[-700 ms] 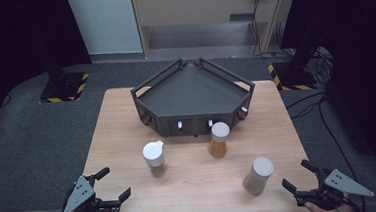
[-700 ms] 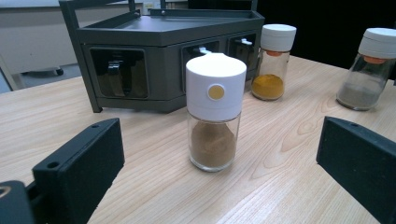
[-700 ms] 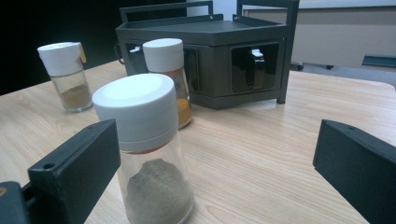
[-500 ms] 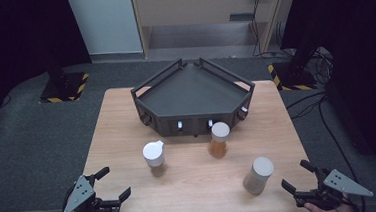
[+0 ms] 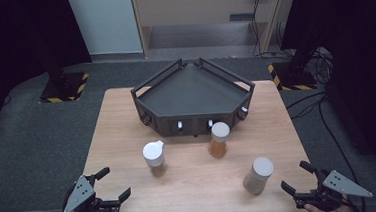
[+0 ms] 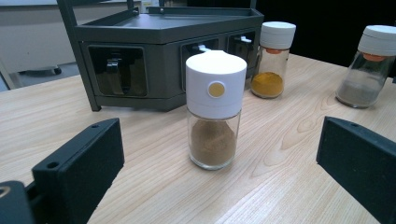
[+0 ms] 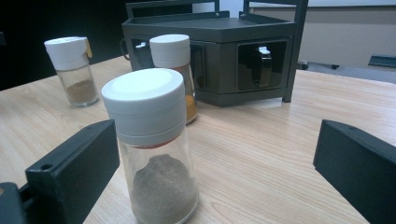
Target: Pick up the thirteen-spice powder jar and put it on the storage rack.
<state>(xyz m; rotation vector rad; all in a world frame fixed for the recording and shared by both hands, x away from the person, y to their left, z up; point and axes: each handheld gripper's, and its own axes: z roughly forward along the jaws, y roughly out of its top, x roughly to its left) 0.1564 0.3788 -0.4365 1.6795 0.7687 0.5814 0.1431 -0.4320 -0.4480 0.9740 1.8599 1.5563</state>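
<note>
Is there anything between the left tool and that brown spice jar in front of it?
No. Bare wooden table lies between the left tool and the brown spice jar, seen in the left gripper view.

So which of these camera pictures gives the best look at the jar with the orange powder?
The left gripper view: the orange-powder jar stands whole and unblocked by the rack. In the right gripper view the grey-powder jar covers part of it. The high view shows it small, mostly its cap.

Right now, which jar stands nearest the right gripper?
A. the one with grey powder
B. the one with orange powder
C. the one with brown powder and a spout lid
A: the grey powder jar stands upright just ahead of the open right gripper, untouched.
</note>
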